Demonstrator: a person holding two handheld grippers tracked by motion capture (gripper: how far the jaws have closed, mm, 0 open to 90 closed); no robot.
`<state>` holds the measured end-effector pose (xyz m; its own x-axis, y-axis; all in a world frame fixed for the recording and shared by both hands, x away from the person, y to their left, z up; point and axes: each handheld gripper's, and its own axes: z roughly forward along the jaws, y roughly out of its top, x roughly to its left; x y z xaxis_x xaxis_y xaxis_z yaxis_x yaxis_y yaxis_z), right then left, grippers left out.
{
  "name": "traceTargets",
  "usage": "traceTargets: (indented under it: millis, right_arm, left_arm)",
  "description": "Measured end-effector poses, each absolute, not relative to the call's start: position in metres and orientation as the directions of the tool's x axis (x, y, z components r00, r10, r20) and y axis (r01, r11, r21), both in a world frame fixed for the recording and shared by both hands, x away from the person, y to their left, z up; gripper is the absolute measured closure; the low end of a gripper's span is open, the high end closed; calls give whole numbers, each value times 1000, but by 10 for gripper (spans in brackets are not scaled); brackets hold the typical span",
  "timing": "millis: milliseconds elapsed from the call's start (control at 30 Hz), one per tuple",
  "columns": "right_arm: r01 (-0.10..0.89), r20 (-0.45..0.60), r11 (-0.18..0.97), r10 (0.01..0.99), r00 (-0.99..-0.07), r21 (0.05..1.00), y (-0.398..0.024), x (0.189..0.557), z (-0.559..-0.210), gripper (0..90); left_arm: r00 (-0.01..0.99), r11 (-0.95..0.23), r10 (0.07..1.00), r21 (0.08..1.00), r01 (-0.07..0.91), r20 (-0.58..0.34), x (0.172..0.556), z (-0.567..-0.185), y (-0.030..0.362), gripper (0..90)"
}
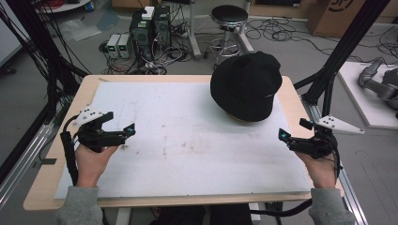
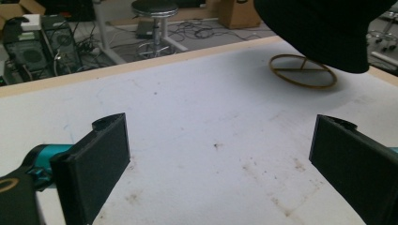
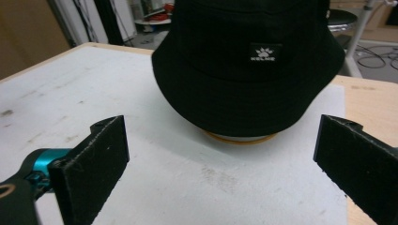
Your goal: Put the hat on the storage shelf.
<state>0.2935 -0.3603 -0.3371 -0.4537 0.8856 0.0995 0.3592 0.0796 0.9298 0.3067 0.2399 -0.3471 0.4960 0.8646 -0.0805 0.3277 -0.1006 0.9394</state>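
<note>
A black bucket hat (image 1: 246,84) sits on a stand at the back right of the white mat (image 1: 178,154). The stand's round wooden base (image 1: 241,120) peeks out under the brim. My left gripper (image 1: 127,133) hovers open at the mat's left side, far from the hat. My right gripper (image 1: 283,136) is open at the right edge, just in front of the hat. In the left gripper view my left gripper (image 2: 218,164) has its jaws wide apart, with the hat (image 2: 324,28) and base ring (image 2: 302,70) ahead. My right gripper (image 3: 220,164) faces the hat (image 3: 248,65), which bears a small paw label, with nothing between its jaws.
The mat lies on a wooden table (image 1: 42,187). Black frame posts (image 1: 335,61) rise at both sides. On the floor behind are a stool (image 1: 229,16), computer cases (image 1: 150,28), cables and a cardboard box (image 1: 335,14). A grey robot arm (image 1: 380,82) lies at the right.
</note>
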Motion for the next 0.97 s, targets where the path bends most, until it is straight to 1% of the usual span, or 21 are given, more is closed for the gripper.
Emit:
traceTargets:
  millis: [133,233,333,400,533,567,667,800,967]
  right_arm:
    - [359,89,79,899,-429,930,-356,292,-340,32]
    - [355,89,71,906,-415,932,-356,290,-341,32]
    - [353,94,54,916,-389,934,-357,286,-340,32]
    - [345,109,23,928,-357,938,-359,280,-339,32]
    - [342,122,0,935,-334,940,-362,276,-339,32]
    - [336,99,14,943,-318,942,-361,276,-340,32]
    - [337,86,26,946,-312,941,-359,278,-342,32]
    - [339,85,26,948,-308,940,-357,283,-345,32]
    - [352,108,9,944,-311,936,-359,291,-351,32]
  left_arm:
    - [437,-56,896,955,292,-81,303,-346,247,58]
    - [432,-31,896,956,293,-103,301,-348,254,58]
    - [424,-26,900,956,291,-105,296,-353,258,58]
    - [426,-31,899,952,303,-106,294,-359,260,58]
    - [385,-13,914,940,341,-128,291,-374,267,58]
    - [384,-15,914,937,348,-128,290,-375,268,58]
    - [379,-38,919,937,346,-103,284,-376,268,58]
    - [370,-41,924,939,342,-94,277,-377,270,58]
    - [347,-39,933,936,349,-91,277,-382,274,58]
